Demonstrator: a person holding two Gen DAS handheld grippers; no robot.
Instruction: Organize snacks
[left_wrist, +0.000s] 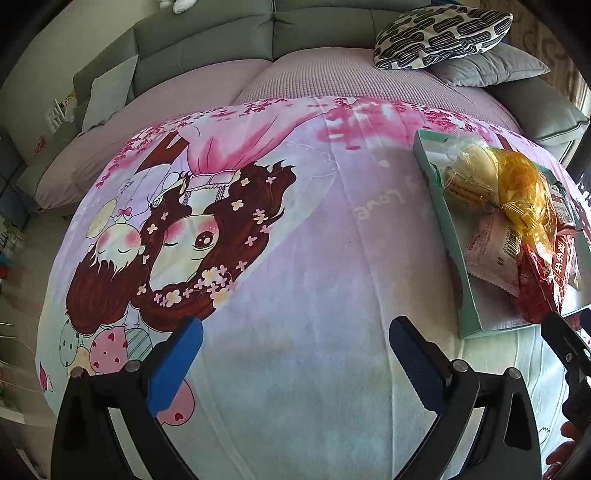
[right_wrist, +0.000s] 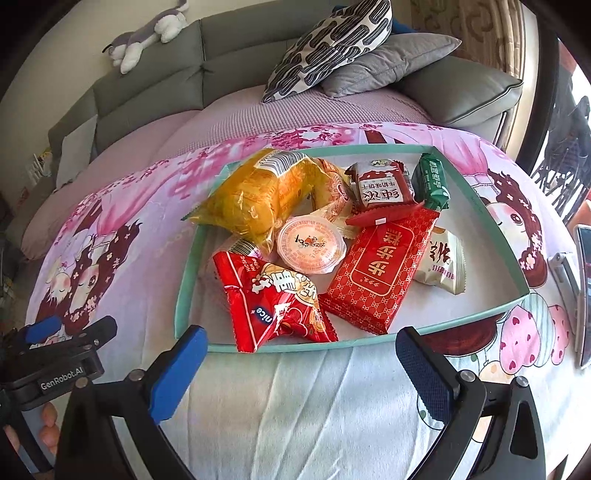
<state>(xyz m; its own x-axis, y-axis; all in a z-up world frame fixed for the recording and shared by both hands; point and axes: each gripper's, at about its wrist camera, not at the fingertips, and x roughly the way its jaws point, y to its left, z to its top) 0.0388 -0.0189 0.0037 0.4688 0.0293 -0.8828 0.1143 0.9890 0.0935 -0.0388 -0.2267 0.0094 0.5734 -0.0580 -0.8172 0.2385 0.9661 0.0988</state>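
Cartoon-print blanket (right_wrist: 295, 406) bears a teal tray (right_wrist: 369, 341) heaped with snacks (right_wrist: 376, 273), both grippers (left_wrist: 295, 354) (right_wrist: 301, 363) spread empty before it, sorting seemingly done or undone.

Your tabletop (right_wrist: 295, 406) wears a pink and lilac cartoon cloth with blossoms. The tray (right_wrist: 184, 280) has a mint-green rim. In it you have a yellow-orange bag (right_wrist: 251, 199), a bright red packet (right_wrist: 273, 306), a red gold-patterned pack (right_wrist: 380, 266) and a green wrapper (right_wrist: 430, 181). Your fingers (right_wrist: 177, 373) carry blue pads. One cushion (right_wrist: 332, 44) shows black-and-white squiggles.
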